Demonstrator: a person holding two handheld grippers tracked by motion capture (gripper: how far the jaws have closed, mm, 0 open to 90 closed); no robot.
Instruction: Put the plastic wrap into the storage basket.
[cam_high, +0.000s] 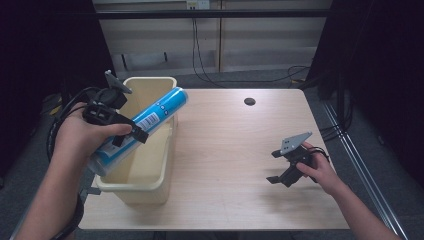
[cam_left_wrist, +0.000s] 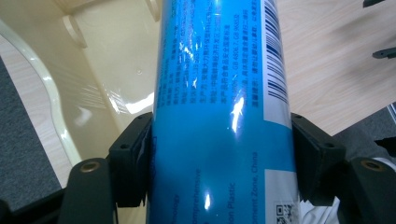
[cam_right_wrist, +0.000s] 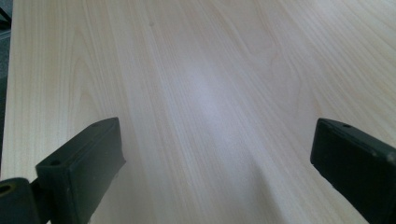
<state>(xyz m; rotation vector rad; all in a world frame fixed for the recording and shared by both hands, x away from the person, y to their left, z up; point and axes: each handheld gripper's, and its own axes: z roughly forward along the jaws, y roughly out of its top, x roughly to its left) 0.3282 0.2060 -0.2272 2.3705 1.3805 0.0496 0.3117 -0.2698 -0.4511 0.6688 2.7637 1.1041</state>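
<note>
A long blue tube with a white barcode label (cam_high: 145, 125) (cam_left_wrist: 219, 112) is held tilted over the cream plastic bin (cam_high: 150, 177). Its upper end points toward the bin's far right corner. My left gripper (cam_high: 127, 132) (cam_left_wrist: 222, 158) is shut on the tube's lower half, jaws pressed against both sides. My right gripper (cam_high: 276, 167) (cam_right_wrist: 215, 158) is open, low over the bare wooden table (cam_high: 230, 150) (cam_right_wrist: 196, 84) at the right, with nothing between its jaws.
The bin (cam_left_wrist: 107, 60) stands at the table's left edge and its inside looks bare. A small dark hole (cam_high: 249, 101) lies in the tabletop at the back. Cables hang behind the table, and a metal rail runs along the right side.
</note>
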